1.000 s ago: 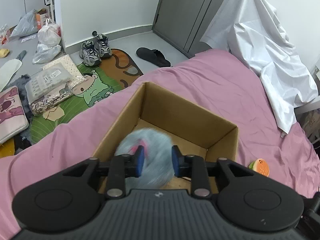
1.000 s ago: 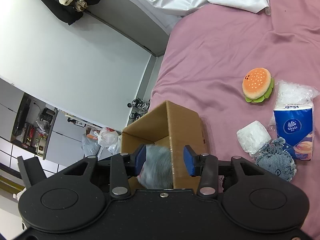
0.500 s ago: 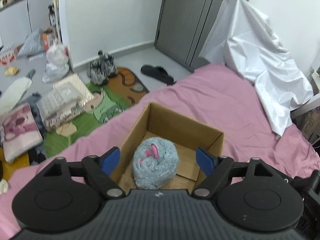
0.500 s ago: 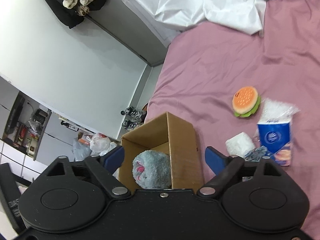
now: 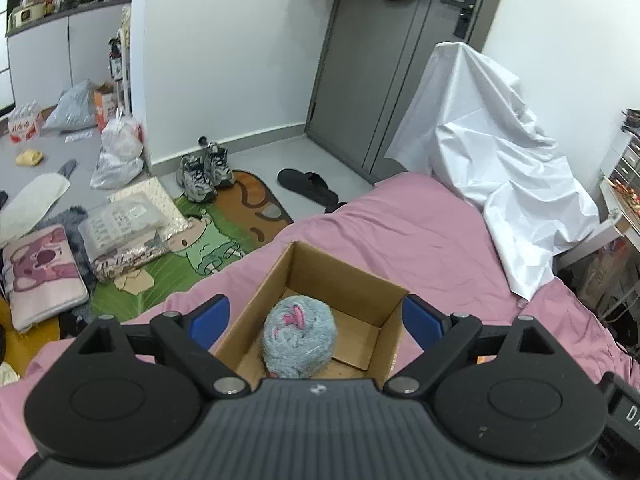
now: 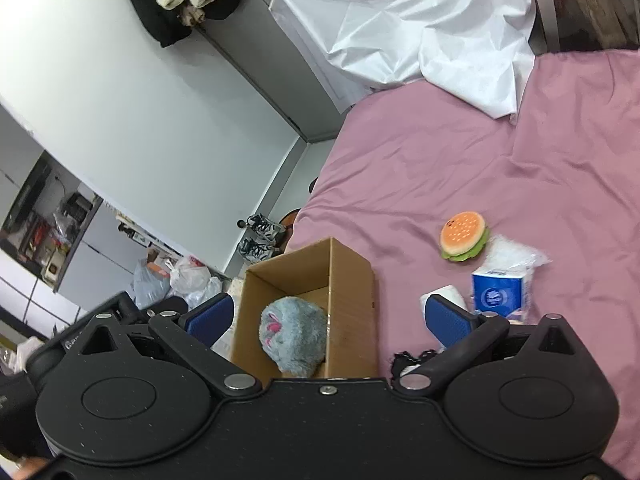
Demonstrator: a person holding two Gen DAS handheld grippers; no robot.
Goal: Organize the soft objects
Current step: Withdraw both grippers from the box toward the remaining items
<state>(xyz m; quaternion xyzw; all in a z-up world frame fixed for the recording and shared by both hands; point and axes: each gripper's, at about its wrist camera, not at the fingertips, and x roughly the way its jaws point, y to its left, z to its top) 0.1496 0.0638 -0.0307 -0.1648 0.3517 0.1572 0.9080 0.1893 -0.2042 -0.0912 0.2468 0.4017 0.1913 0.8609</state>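
Over the box [image 5: 362, 300]: our left gripper [image 5: 316, 316] and right gripper [image 6: 326, 314], jaws just opened wide, hold nothing
Toy [image 5: 298, 336]: rests inside
Next: we lift clear before reaching the burger [image 6: 464, 235]

round grey-blue fluffy plush toy [image 5: 299, 335]: shaggy | open brown cardboard box [image 5: 344, 280]: matt, plain | pink bedsheet [image 6: 460, 160]: smooth cloth (softly creased) | white draped cover [image 5: 500, 152]: slightly glossy

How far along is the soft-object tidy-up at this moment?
Done: the grey plush lies inside the cardboard box. In hand: nothing; the left tool and right tool have just been opening and stand wide above the box, clear of the plush. Left: the burger plush, the tissue pack and a white roll lie on the pink bedsheet.
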